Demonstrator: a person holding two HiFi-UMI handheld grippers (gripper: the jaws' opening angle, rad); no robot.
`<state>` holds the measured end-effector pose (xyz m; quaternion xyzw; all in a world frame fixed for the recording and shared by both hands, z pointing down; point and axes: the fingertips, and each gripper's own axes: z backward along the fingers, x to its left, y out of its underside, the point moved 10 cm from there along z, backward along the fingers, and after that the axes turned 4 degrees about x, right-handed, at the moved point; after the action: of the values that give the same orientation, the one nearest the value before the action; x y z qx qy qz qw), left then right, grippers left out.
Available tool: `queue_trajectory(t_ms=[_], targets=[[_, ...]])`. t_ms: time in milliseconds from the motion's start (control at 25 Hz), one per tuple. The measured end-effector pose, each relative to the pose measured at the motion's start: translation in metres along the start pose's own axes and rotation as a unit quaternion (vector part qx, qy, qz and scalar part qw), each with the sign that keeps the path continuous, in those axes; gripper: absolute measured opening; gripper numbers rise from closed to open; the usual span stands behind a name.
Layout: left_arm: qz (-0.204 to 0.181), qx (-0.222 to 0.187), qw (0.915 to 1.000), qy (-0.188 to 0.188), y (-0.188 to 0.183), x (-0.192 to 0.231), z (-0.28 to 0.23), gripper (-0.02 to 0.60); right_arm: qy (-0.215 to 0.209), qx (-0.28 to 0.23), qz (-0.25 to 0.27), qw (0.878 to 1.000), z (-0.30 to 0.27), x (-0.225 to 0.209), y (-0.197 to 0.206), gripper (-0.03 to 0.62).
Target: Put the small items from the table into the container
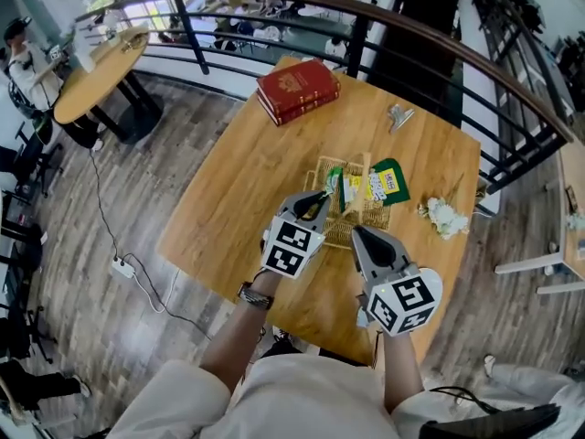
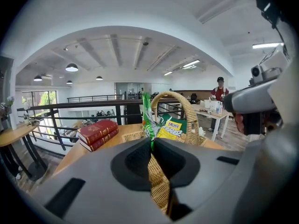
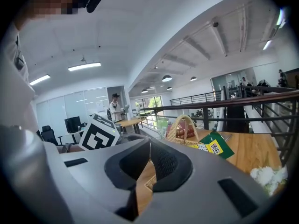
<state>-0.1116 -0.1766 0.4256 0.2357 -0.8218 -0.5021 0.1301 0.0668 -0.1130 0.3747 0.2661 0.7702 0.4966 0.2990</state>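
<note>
**Holding a green packet at the basket's near rim**

Nearest the person, the right claw (image 1: 362,238) hangs over the near part of the tabletop (image 1: 228,208), just short of the wicker basket (image 1: 340,234). Its jaws are together with nothing between them, and it is probably parked there to stay out of the way.

Just to its left, the left claw (image 1: 318,201) is pinched on the lower edge of a thin green packet (image 2: 148,115). The jaws are almost together because the packet is so slim. The packet stands upright above the basket's near rim, which I judge to be the right spot for letting it drop in.

Beyond the handle, a packet with a yellow label (image 1: 377,186) already lies in the basket. To the right of the basket, a white crumpled item (image 1: 445,216) lies on the tabletop, not yet collected. Farther off is a metal clip (image 1: 399,115), and at far left a stack of red books (image 1: 297,90).
</note>
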Motion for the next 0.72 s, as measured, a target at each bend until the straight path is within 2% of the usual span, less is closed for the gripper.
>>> queue_trajectory(t_ms=[320, 720], targets=[[-0.002, 0.04, 0.9991, 0.018, 0.007, 0.001, -0.023, 0.029, 0.018, 0.01, -0.013, 1.0, -0.003, -0.014, 0.009, 0.02], [-0.021, 0.042, 0.9985, 0.029, 0.006, 0.0, -0.025, 0.031, 0.025, 0.007, -0.02, 0.999, -0.005, -0.016, 0.009, 0.02]])
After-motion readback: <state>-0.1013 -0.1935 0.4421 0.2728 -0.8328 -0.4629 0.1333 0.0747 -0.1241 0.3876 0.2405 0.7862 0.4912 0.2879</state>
